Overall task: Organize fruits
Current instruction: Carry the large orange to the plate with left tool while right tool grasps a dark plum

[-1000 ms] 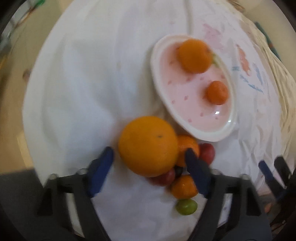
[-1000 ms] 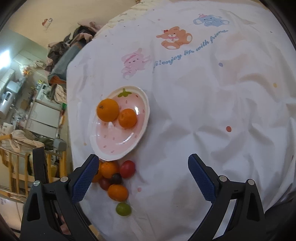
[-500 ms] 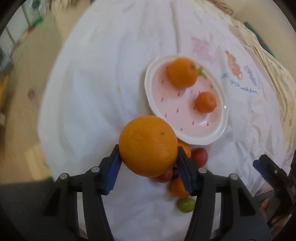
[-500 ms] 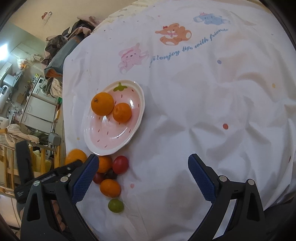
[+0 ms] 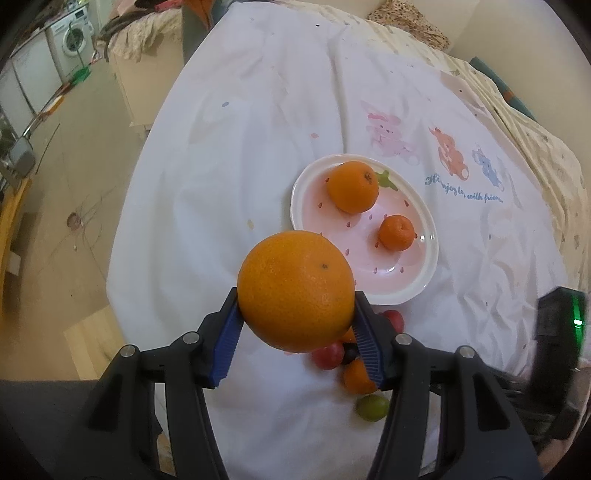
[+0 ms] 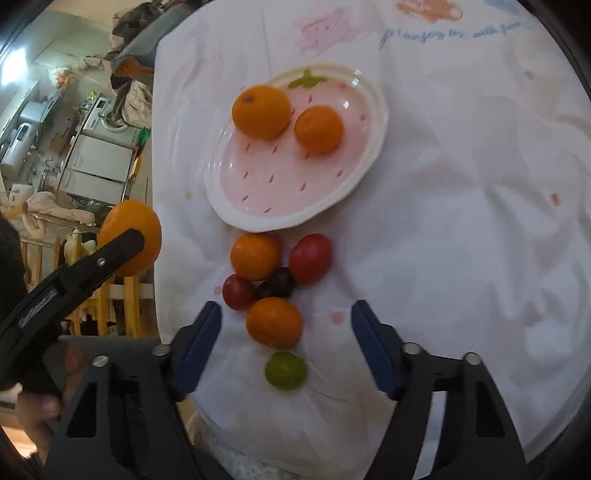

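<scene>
My left gripper [image 5: 295, 317] is shut on a large orange [image 5: 295, 290], held above the white cloth in front of the pink strawberry plate [image 5: 391, 286]. The plate [image 6: 229, 210] holds two oranges [image 6: 261, 110] [image 6: 318, 129]. Below it lies a cluster: two small oranges [image 6: 255, 256] [image 6: 274, 322], two red tomatoes [image 6: 309, 257] [image 6: 238, 291], a dark grape [image 6: 275, 288] and a green grape [image 6: 285, 370]. My right gripper [image 6: 286, 321] is open, its jaws either side of the lower small orange. The held orange also shows in the right wrist view [image 6: 131, 242].
The white cartoon-print cloth [image 5: 229, 155] covers a round table whose edge drops to the floor at left. A washing machine [image 5: 74, 35] and clutter stand far left. A bedspread [image 5: 535, 140] lies behind at right.
My left gripper closed on the large orange and lifted it back from the table. My right gripper moved down and forward to the fruit cluster and narrowed its opening.
</scene>
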A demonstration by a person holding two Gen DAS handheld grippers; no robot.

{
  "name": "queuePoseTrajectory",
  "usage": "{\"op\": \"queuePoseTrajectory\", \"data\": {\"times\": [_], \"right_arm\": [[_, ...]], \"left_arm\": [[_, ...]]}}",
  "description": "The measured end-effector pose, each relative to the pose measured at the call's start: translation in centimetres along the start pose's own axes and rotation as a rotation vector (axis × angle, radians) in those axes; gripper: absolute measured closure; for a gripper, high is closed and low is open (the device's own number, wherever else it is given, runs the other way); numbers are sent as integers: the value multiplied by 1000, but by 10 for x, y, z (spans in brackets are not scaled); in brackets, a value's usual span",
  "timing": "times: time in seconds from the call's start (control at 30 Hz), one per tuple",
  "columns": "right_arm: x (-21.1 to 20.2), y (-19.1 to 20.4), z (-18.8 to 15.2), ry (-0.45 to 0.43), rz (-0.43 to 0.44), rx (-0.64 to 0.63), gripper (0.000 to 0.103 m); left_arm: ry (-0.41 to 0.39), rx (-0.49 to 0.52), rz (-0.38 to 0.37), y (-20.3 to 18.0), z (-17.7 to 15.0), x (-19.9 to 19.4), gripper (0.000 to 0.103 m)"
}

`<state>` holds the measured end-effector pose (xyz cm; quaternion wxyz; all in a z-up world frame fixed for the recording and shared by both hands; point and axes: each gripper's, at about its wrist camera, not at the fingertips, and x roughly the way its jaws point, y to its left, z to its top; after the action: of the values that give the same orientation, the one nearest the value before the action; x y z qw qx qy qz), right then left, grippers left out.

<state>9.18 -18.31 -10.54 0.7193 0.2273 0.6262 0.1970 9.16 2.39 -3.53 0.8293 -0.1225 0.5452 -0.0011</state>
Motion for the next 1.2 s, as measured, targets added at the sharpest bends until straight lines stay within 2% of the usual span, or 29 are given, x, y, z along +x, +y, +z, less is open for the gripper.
{"op": "queuePoseTrajectory", "data": {"times": [0.1, 0.17, 0.23, 0.3, 0.4, 0.5, 0.67, 0.97, 1.2], "right_arm": [[16, -4, 7, 14, 11, 64, 54], [25, -7, 10, 20, 4, 87, 60], [35, -10, 11, 31, 4, 97, 62], [43, -10, 10, 50, -5, 59, 74], [48, -13, 11, 53, 26, 47, 74], [48, -8, 11, 42, 5, 2, 80], [39, -9, 8, 28, 17, -9, 81], [-32, -12, 9, -68, 113, -24, 81], [-78, -22, 24, -188, 135, -64, 81]], "left_arm": [[-3, -11, -19, 1, 0, -4, 50], [-10, -16, -30, 3, 1, -8, 50], [-14, -22, -39, 4, 0, -10, 50], [-16, -27, -46, 6, 1, -12, 50], [-8, -34, -54, 8, 2, -12, 50], [6, -42, -64, 9, 3, -10, 50], [-6, -29, -59, 6, 5, -11, 50], [-6, -17, -26, 5, 3, -7, 50], [-41, 87, 3, -12, -4, -5, 50]]}}
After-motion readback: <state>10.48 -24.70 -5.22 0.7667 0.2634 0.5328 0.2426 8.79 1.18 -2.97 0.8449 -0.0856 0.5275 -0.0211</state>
